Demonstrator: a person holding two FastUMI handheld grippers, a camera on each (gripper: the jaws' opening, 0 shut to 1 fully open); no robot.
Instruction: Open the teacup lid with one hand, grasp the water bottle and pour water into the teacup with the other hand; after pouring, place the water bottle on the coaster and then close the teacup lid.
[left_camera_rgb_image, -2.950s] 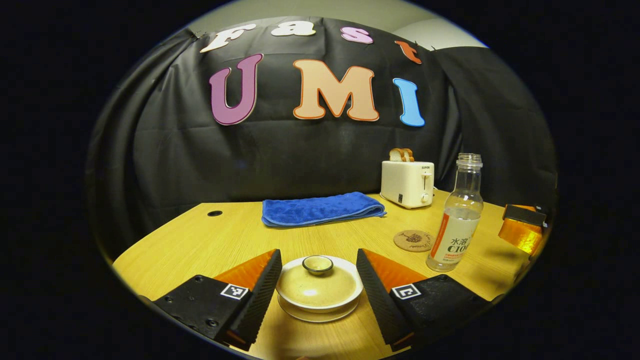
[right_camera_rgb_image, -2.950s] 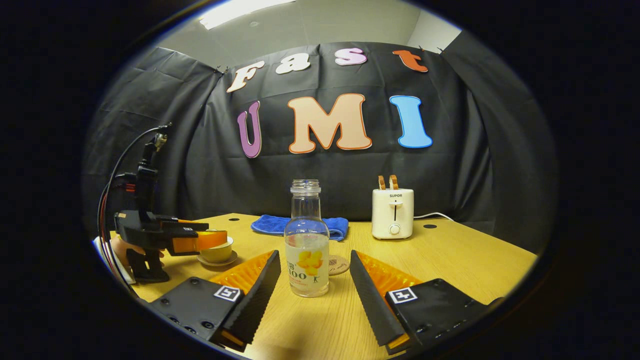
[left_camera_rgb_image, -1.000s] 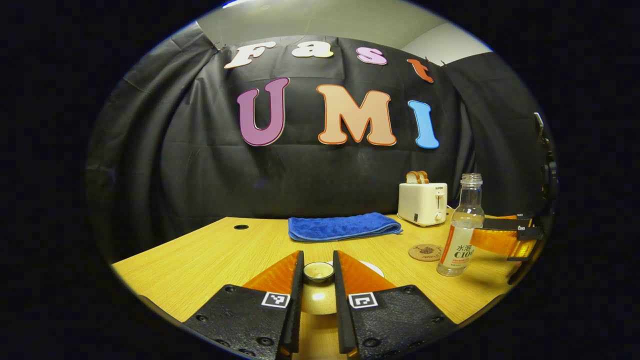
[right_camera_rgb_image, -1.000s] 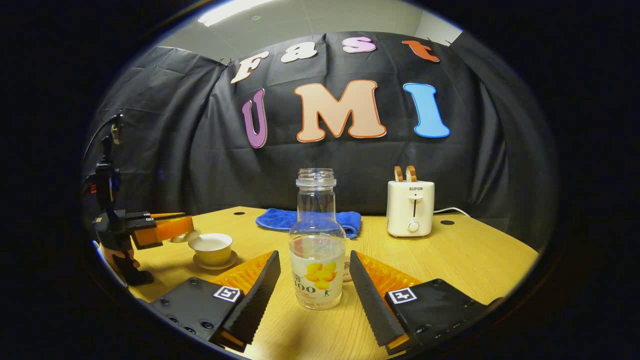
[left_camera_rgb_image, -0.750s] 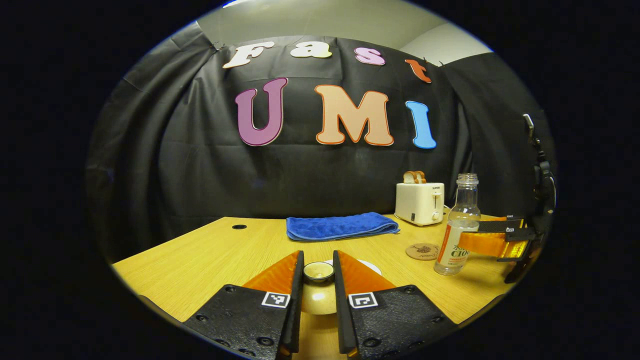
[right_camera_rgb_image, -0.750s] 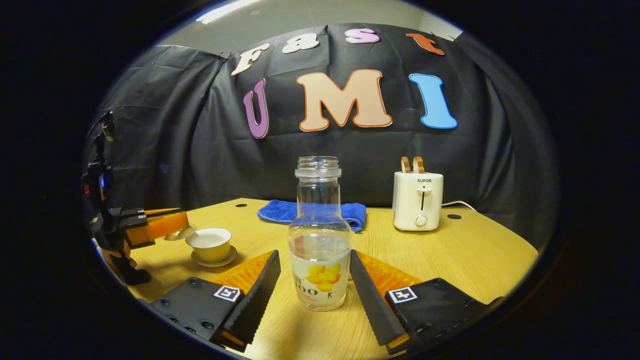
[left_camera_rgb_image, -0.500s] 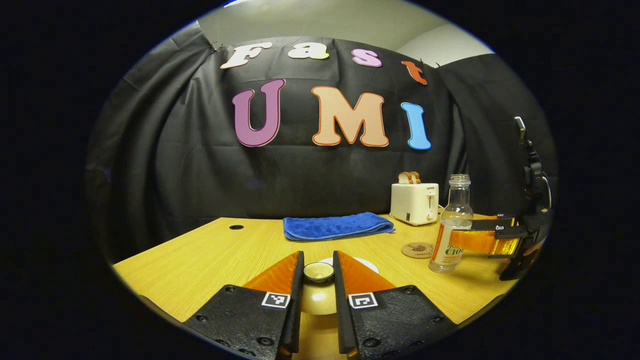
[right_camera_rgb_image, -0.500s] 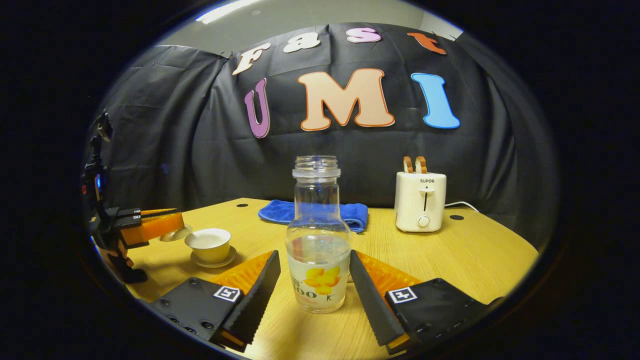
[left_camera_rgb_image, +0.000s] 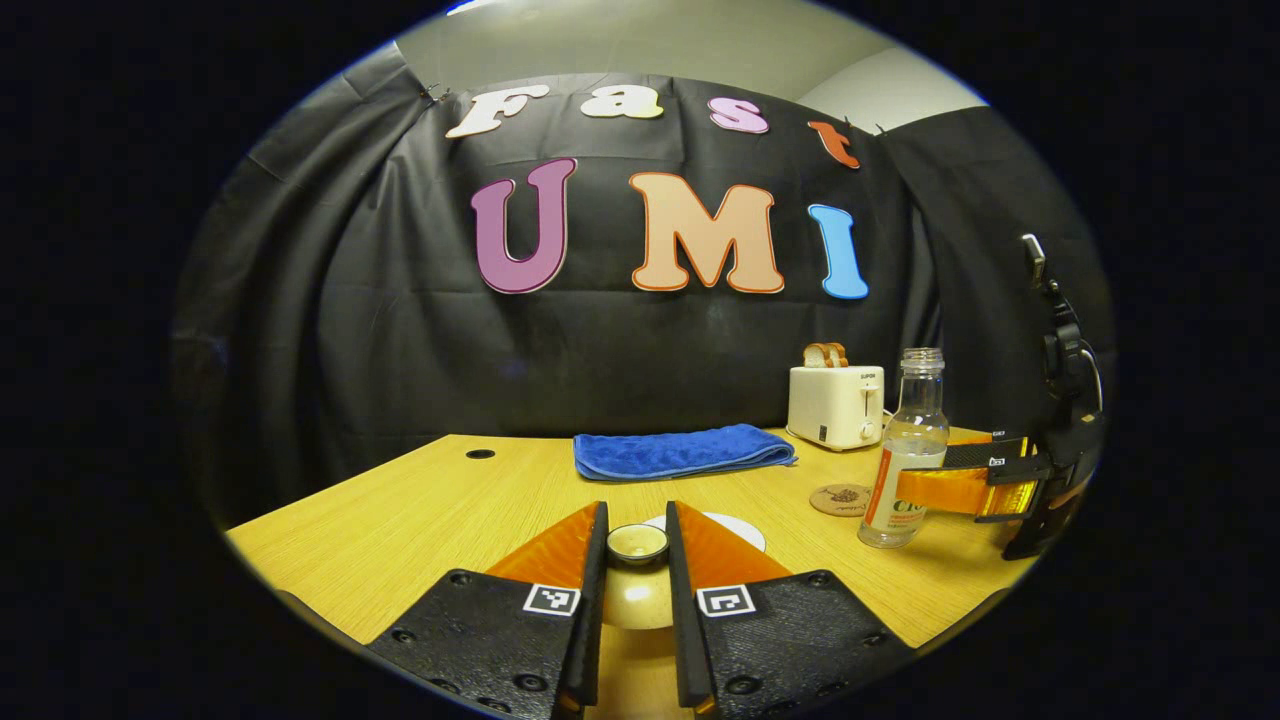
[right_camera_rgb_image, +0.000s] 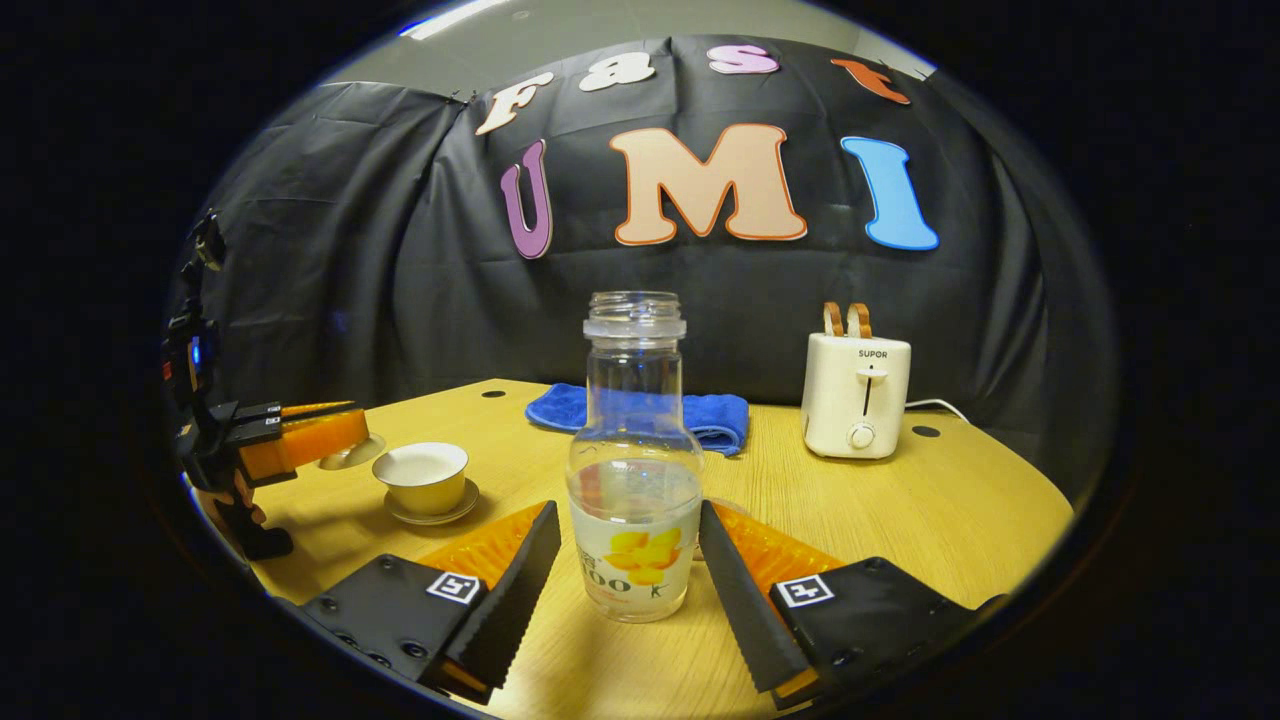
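Note:
My left gripper (left_camera_rgb_image: 636, 510) is shut on the knob of the cream teacup lid (left_camera_rgb_image: 637, 545) and holds it up off the cup. In the right gripper view that gripper (right_camera_rgb_image: 330, 436) and the lid (right_camera_rgb_image: 352, 456) hang just left of the open teacup (right_camera_rgb_image: 426, 474), which stands on its saucer. The clear water bottle (right_camera_rgb_image: 635, 400), uncapped and partly filled, stands upright on the table between the fingers of my right gripper (right_camera_rgb_image: 627, 512), which is open around its lower body. In the left gripper view the bottle (left_camera_rgb_image: 905, 450) stands beside the round coaster (left_camera_rgb_image: 840, 499).
A folded blue towel (left_camera_rgb_image: 683, 452) lies at the back of the wooden table (left_camera_rgb_image: 420, 510). A white toaster (right_camera_rgb_image: 857, 395) with bread in its slots stands at the back right, its cord trailing behind. The table edge runs close on the right.
My left gripper has shut on the lid knob and lifted the lid off the cup to the left. My right gripper has moved forward until its fingers flank the bottle.

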